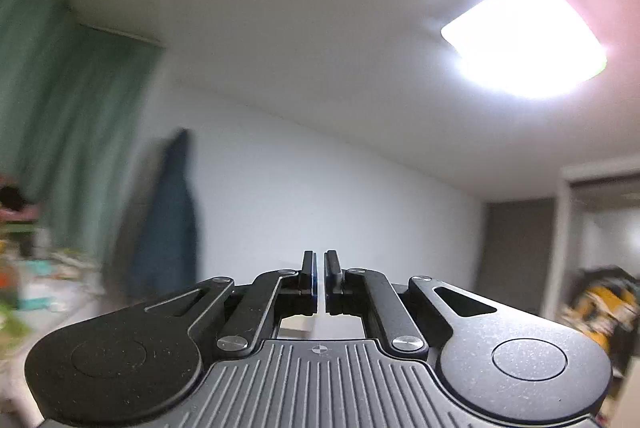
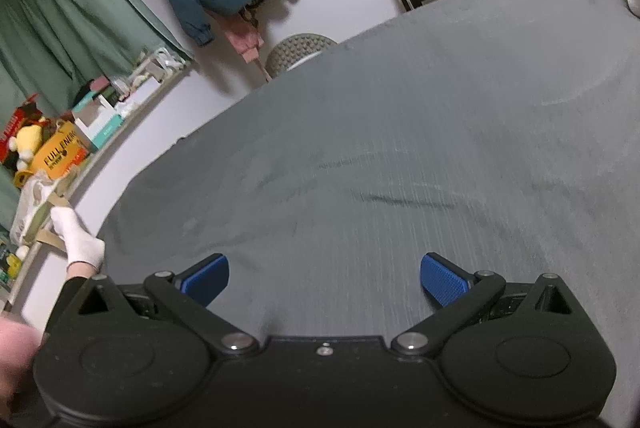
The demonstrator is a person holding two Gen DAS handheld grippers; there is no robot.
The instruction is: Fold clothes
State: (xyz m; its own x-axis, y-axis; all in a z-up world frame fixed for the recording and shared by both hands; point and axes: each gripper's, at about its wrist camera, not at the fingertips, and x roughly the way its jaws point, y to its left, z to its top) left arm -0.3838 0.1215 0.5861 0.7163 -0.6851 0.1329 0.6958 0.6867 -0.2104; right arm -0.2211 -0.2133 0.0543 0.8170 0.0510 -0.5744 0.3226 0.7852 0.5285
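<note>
Well, grey cloth (image 2: 400,132) flat (axis unclear).

Left wrist view tilts up at the ceiling lamp (image 1: 524,36); right wrist view looks down close over the grey bed (image 2: 400,132). Both share the hanging teal jacket (image 1: 172,212).

The only piece of clothing really in play is a big dark grey garment (image 2: 400,148), spread out mostly flat and taking up pretty much the whole right wrist view, from the near edge out to the far right. Soft knit-looking fabric, a few shallow creases across the middle. Its left edge curves from near left up toward far centre. Can't tell what kind of garment it is.
</note>
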